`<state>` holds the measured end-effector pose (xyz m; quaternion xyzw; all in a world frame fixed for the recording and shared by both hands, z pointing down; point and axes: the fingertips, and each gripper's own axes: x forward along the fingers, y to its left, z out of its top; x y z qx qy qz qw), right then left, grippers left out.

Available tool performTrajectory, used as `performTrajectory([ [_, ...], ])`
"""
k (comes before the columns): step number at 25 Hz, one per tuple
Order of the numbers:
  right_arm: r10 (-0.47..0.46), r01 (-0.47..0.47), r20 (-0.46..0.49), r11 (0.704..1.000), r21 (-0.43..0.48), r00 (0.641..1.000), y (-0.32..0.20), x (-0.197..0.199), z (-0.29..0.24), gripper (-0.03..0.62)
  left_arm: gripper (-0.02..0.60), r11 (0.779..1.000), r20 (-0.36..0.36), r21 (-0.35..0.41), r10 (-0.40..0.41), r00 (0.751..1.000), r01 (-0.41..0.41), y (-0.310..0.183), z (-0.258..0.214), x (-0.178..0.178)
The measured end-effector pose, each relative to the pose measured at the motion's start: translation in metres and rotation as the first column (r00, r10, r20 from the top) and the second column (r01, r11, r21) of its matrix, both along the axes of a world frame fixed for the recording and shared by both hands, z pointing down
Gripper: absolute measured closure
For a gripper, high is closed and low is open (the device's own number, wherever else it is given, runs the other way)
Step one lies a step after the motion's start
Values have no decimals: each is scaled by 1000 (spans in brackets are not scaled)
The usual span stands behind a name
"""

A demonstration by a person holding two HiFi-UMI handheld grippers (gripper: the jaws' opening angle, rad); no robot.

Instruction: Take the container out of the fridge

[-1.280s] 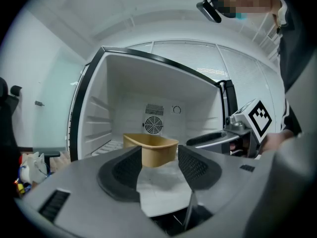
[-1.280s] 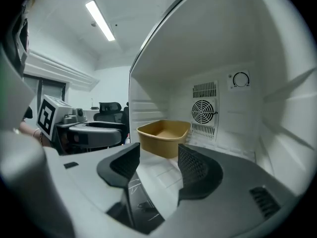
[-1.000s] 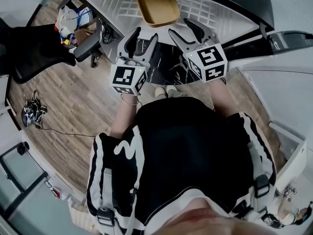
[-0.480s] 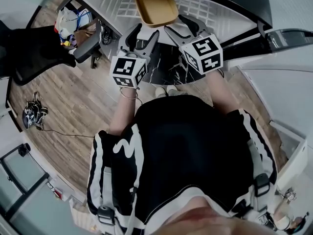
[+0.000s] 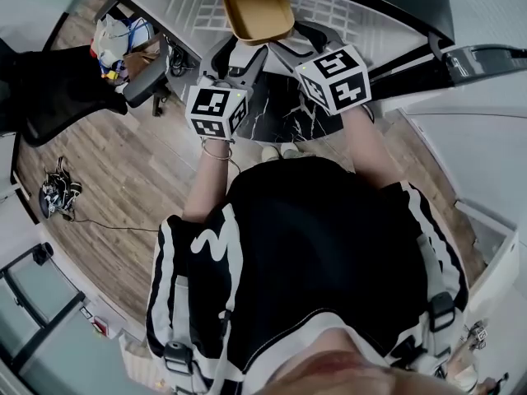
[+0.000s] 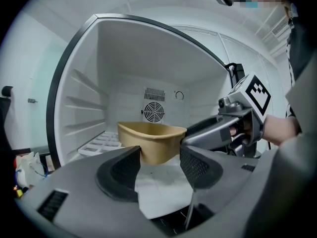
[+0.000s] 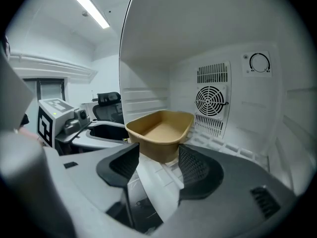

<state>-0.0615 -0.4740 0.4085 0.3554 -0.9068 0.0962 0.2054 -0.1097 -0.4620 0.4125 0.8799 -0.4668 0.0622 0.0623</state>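
As the container (image 5: 257,11) rests on the fridge shelf (image 5: 193,6), the left gripper (image 6: 159,155), whose jaws have just been opening, and the right gripper (image 7: 158,155) hover just before it, both wide apart and empty.

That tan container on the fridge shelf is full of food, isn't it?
No: the tan container on the fridge shelf is empty. The right gripper view looks straight into it and shows a bare bottom.
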Motion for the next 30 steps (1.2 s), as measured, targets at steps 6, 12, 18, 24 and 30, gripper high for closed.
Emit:
performTrajectory([
  [6, 20, -21, -43, 999, -28, 999, -3, 6, 2, 358, 342, 1000, 29, -10, -15, 999, 16, -4, 3, -6],
  [12, -63, 54, -157, 997, -61, 986, -11, 5, 5, 358, 336, 1000, 50, -14, 12, 999, -11, -10, 3, -4],
  [18, -120, 106, -171, 990, -88, 978, -9, -1, 9, 358, 336, 1000, 45, -20, 19, 999, -18, -16, 4, -5],
  [24, -51, 48, -162, 999, -25, 985, -14, 2, 5, 359, 336, 1000, 25, -10, 12, 1000, -12, -19, 2, -2],
  [30, -38, 43, -109, 998, 42, 993, -9, 2, -2, 362, 337, 1000, 8, 10, 9, 1000, -9, -15, -5, -2],
])
